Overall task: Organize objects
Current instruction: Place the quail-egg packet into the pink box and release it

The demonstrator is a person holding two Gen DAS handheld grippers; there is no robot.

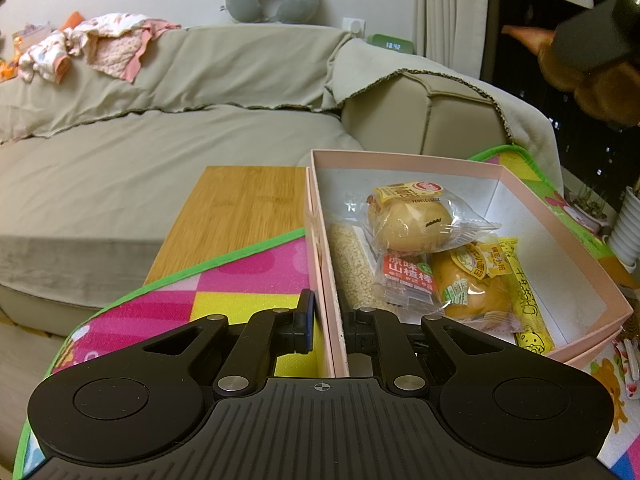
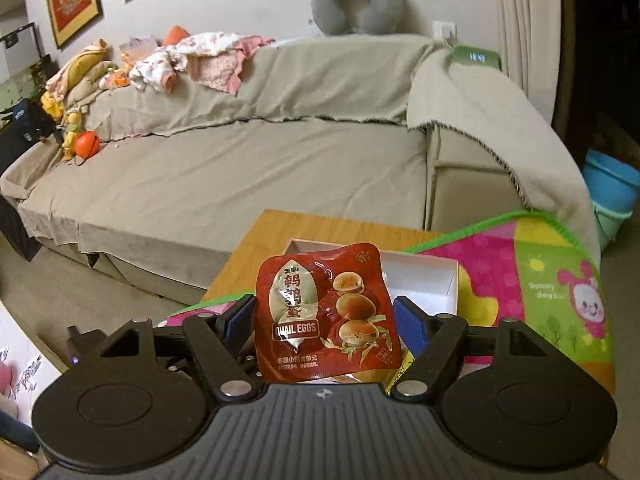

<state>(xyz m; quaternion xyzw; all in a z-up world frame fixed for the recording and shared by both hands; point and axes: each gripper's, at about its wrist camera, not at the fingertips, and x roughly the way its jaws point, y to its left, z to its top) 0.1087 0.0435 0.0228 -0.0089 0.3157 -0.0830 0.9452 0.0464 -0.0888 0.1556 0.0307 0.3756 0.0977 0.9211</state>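
Note:
A pink box (image 1: 560,240) sits on a colourful play mat and holds several wrapped snacks: two buns (image 1: 408,220), a red hawthorn stick pack (image 1: 408,276), a yellow stick pack (image 1: 528,304). My left gripper (image 1: 326,330) is shut on the box's near left wall, one finger outside, one inside. My right gripper (image 2: 326,320) is shut on a red quail eggs packet (image 2: 326,312) and holds it up above the mat, with the box (image 2: 420,276) behind it. The right gripper's body also shows at the top right of the left wrist view (image 1: 592,40).
The mat (image 1: 240,284) covers a bamboo table (image 1: 240,204) in front of a beige sofa (image 1: 160,160) with clothes on its back. A blue tub (image 2: 608,188) stands at the right. A white ribbed pot (image 1: 628,228) is to the right of the box.

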